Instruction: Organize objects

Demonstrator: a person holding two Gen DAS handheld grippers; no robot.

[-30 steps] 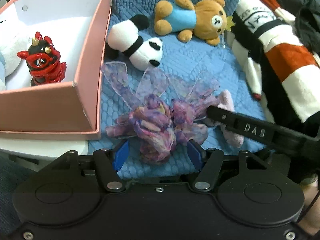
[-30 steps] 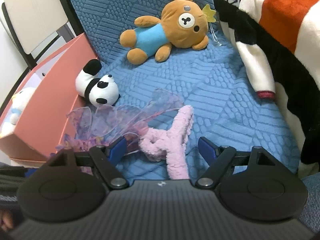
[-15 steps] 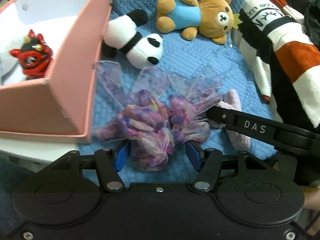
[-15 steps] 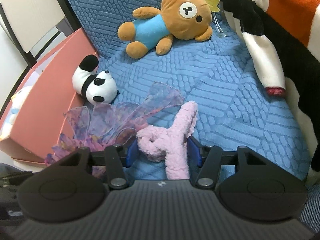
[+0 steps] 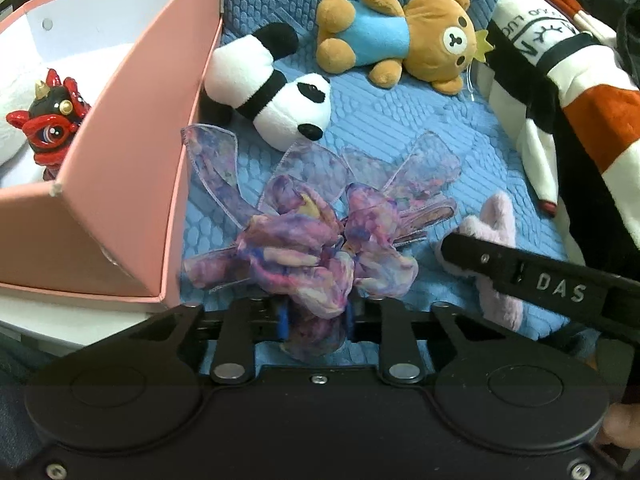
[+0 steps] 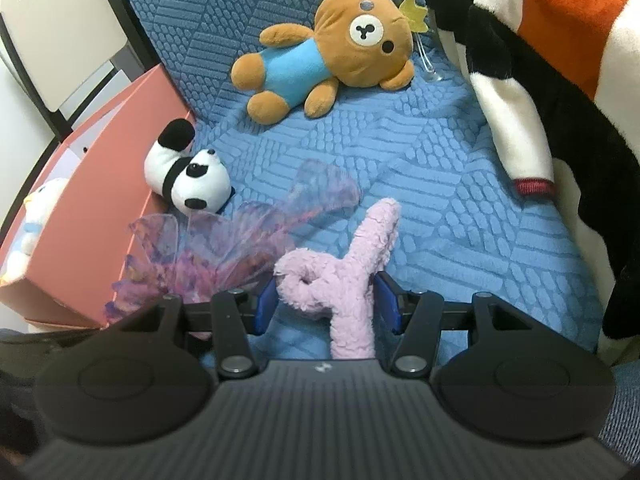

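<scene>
Both tools at the moment of grasp, with places given from the pink box (image 5: pixel 132 184). The purple bow (image 5: pixel 316 248) lay on the blue quilt (image 5: pixel 400 136) just right of the box's near corner; the left gripper (image 5: pixel 316 322) had just been closing and now pinched the bow's bunched lower fabric between its blue pads. Further right of the box, the pink plush (image 6: pixel 344 280) sat clamped at its looped middle in the right gripper (image 6: pixel 326 300). Both items looked light, soft and limp: the sheer ribbon loops would probably droop and could slip, so the dense knotted centre was the surer hold; the plush's thick pile should grip well. The panda (image 5: pixel 276 84) touched the box wall; the bear (image 5: pixel 400 40) lay beyond it. The right gripper's finger read "DAS" (image 5: pixel 560 290); the striped garment's (image 5: pixel 560 80) lettering was only partly legible.
</scene>
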